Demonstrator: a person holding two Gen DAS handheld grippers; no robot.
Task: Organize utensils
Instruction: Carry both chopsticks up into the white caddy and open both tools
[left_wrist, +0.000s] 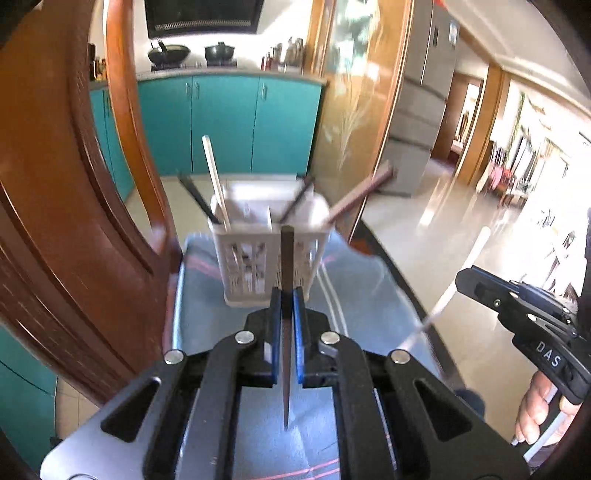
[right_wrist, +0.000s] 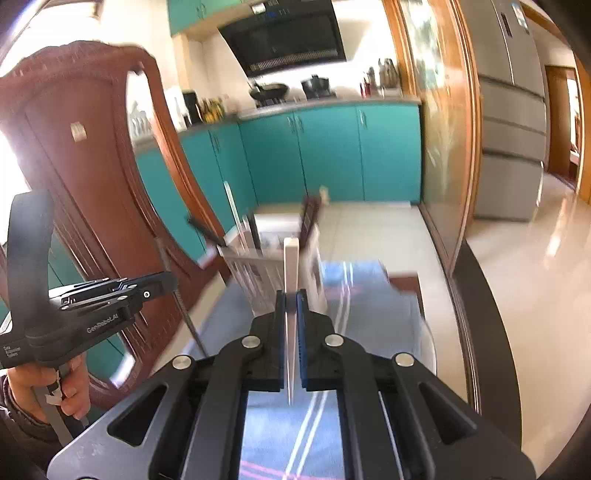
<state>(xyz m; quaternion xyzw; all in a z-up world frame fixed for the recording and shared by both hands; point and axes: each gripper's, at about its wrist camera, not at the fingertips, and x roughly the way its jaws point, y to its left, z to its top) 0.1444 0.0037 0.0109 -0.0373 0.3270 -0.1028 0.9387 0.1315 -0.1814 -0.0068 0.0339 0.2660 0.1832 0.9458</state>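
Clamped between the blue pads of the left gripper (left_wrist: 287, 295), at the bottom centre of its own view, a dark chopstick (left_wrist: 286, 258) stands up the middle of the frame. Likewise, the right gripper (right_wrist: 291, 295) pinches a white chopstick (right_wrist: 290, 266). Both sticks look lifted clear of the blue cloth (right_wrist: 288, 435), so the carrying step seems in hand; next, each tip needs lining up over the white slotted holder (left_wrist: 258, 258) (mid-frame, already bristling with sticks) before letting go. Only the left view shows the holder's front wall plainly; the right view alone shows the person's hand (right_wrist: 44, 384) on the other tool, lower left.
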